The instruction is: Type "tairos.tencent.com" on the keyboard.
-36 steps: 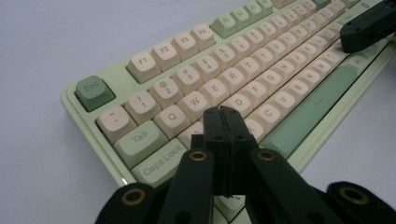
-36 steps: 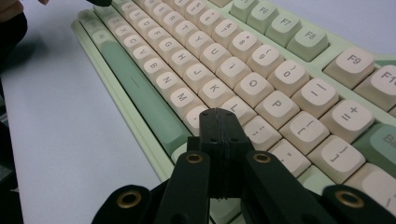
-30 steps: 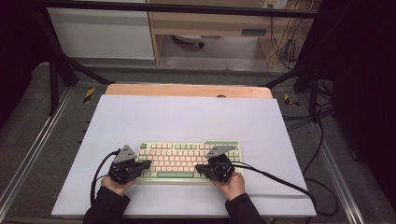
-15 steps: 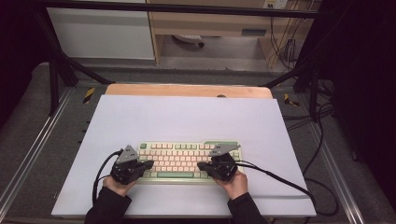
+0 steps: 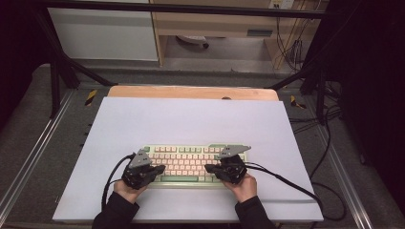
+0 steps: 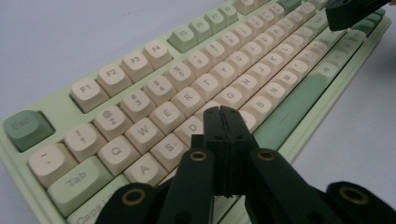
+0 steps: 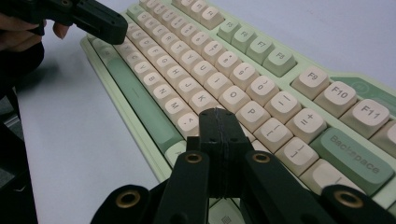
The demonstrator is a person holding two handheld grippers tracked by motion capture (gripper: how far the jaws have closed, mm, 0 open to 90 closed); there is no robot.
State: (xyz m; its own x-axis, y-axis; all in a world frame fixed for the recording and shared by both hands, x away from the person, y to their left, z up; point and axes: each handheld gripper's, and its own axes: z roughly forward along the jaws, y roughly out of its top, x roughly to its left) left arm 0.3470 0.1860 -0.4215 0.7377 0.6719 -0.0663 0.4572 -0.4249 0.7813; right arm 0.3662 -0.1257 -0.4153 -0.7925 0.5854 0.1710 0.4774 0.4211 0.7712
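Observation:
A pale green keyboard (image 5: 191, 155) with cream keys lies near the front of the white sheet. My left gripper (image 5: 161, 169) is over its left end, pointing right, and my right gripper (image 5: 208, 168) is over its right end, pointing left. In the left gripper view the keyboard (image 6: 187, 98) runs diagonally. There the left gripper (image 6: 223, 115) is shut with nothing in it, its tip just above the D and F keys. In the right gripper view the right gripper (image 7: 219, 117) is shut and empty over the keys near L on the keyboard (image 7: 261, 88). I cannot tell whether either tip touches a key.
A white sheet (image 5: 191, 119) covers most of the wooden table (image 5: 191, 92). Black cables (image 5: 286, 181) trail from both grippers across the sheet's front. Metal frame rails (image 5: 28, 157) run along both sides, with a cabinet and loose wires on the floor behind the table.

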